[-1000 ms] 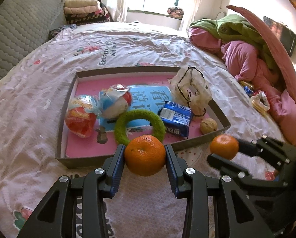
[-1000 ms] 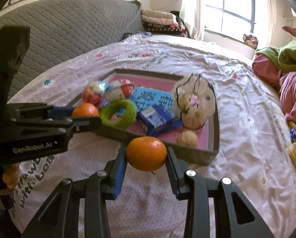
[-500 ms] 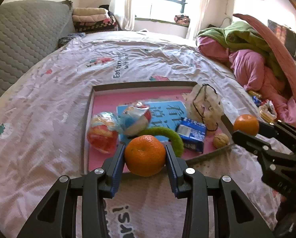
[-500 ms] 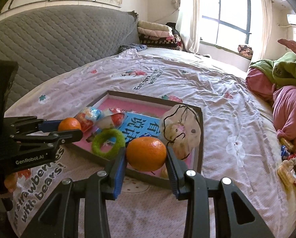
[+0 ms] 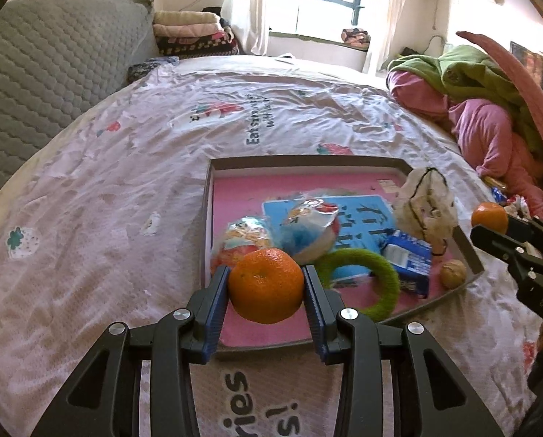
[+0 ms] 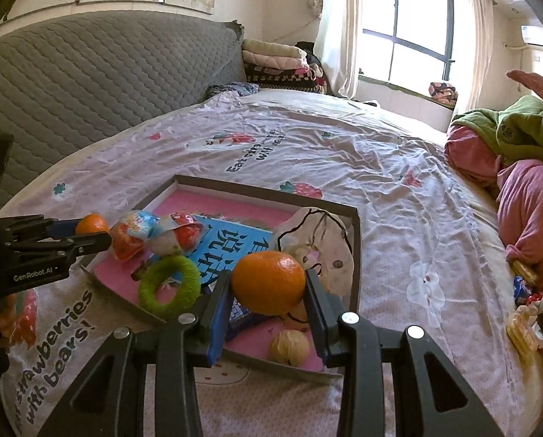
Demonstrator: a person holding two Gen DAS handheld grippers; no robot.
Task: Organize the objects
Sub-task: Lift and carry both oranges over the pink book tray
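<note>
From the left wrist view, the left tool (image 5: pixel 266 287) is clamped on a mandarin orange (image 5: pixel 266 286), held over the near left corner of the shallow tray (image 5: pixel 206 218) that lies on the bed (image 5: pixel 100 196). Inside the tray I can see two wrapped snack packets, a green ring (image 5: pixel 375 280), a blue carton (image 5: pixel 408 260), a walnut (image 5: pixel 452 273) and a drawstring pouch (image 5: pixel 426 207) on a blue booklet. At the right edge the right tool (image 5: pixel 490 225) shows side-on, gripping a second orange (image 5: pixel 489 216) just past the tray's right rim. The right wrist view shows that second orange (image 6: pixel 268 283) up close, pinched between the right tool's (image 6: pixel 268 287) pads above the tray's near side, with the walnut (image 6: pixel 289 346) just below it. Only here do the left tool's (image 6: pixel 89 231) "GenRobot.AI" label and the bed's grey quilted headboard (image 6: pixel 89 87) come out clearly.
</note>
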